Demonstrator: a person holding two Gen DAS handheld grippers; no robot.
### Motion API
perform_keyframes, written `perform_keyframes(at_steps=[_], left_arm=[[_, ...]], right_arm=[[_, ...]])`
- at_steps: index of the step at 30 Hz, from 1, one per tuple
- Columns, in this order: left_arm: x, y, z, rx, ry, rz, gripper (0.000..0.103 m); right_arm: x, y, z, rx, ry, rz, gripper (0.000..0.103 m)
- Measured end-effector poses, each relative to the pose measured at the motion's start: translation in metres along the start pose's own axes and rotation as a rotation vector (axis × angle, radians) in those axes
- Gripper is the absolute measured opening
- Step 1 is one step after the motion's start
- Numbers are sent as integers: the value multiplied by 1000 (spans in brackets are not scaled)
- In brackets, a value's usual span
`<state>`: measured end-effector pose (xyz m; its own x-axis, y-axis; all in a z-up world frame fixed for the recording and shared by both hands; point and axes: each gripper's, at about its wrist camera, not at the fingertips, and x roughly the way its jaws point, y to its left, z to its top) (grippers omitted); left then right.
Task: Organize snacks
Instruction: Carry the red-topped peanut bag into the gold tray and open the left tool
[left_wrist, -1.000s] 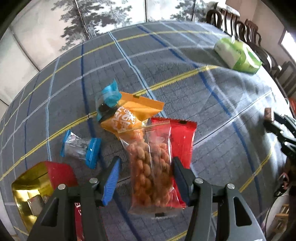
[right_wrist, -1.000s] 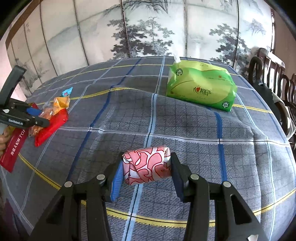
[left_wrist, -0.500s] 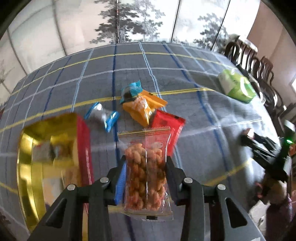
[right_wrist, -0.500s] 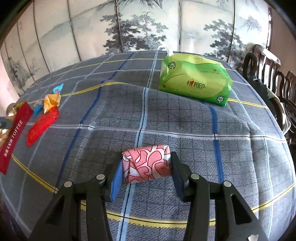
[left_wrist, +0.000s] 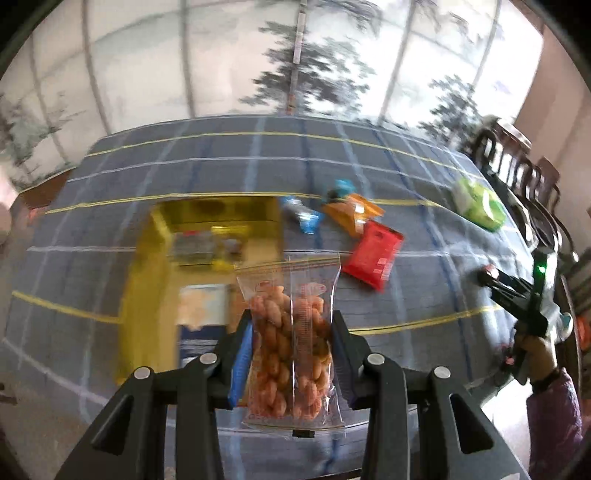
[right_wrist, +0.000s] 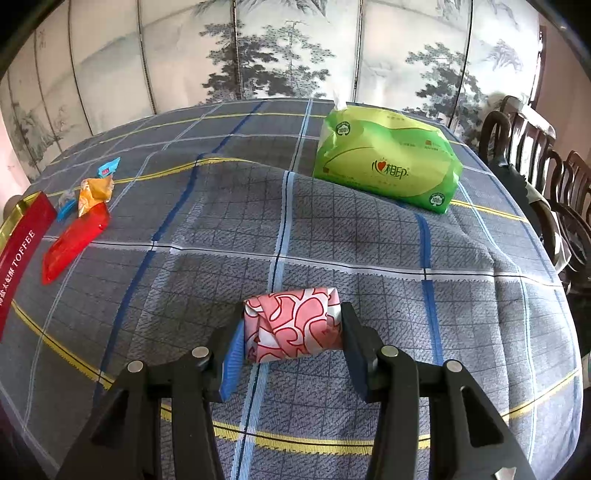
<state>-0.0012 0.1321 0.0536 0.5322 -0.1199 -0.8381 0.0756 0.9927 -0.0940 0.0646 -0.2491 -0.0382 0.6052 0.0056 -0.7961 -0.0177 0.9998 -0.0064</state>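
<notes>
My left gripper (left_wrist: 291, 334) is shut on a clear bag of orange peanuts (left_wrist: 291, 332), lifted above the table beside the open gold and red toffee box (left_wrist: 162, 266). Several snacks lie past it: a red packet (left_wrist: 373, 256), an orange packet (left_wrist: 351, 214) and blue-ended candies (left_wrist: 304, 218). My right gripper (right_wrist: 291, 332) is shut on a pink and white patterned packet (right_wrist: 291, 325) low over the cloth. The toffee box (right_wrist: 22, 243), red packet (right_wrist: 75, 242) and orange packet (right_wrist: 94, 194) show at the far left of the right wrist view.
A green tissue pack (right_wrist: 388, 158) sits on the far right of the blue plaid tablecloth (right_wrist: 332, 240). Dark wooden chairs (right_wrist: 546, 166) stand along the right edge. A painted folding screen (right_wrist: 277, 48) backs the table. A person's hand with the other gripper (left_wrist: 524, 306) shows at right.
My left gripper closed on the peanut bag, lifted it off the snack pile and carried it toward the toffee box. The right gripper held still with its packet.
</notes>
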Motion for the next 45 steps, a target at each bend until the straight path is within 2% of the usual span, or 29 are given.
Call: perform_keyframes(at_steps=[6, 10, 19, 27, 45], left_arm=[[-5, 48, -4, -71, 0, 48, 39], [3, 58, 2, -75, -1, 62, 39], [54, 59, 36, -80, 34, 50, 39], [98, 60, 61, -102, 66, 71, 39], [148, 49, 82, -119, 120, 61, 39]], right_arm=[[0, 0, 0, -2, 0, -3, 44], [0, -1, 0, -2, 0, -2, 44], [0, -1, 0, -1, 0, 0, 44], [0, -1, 0, -1, 0, 0, 44], [0, -1, 0, -1, 0, 1, 44]])
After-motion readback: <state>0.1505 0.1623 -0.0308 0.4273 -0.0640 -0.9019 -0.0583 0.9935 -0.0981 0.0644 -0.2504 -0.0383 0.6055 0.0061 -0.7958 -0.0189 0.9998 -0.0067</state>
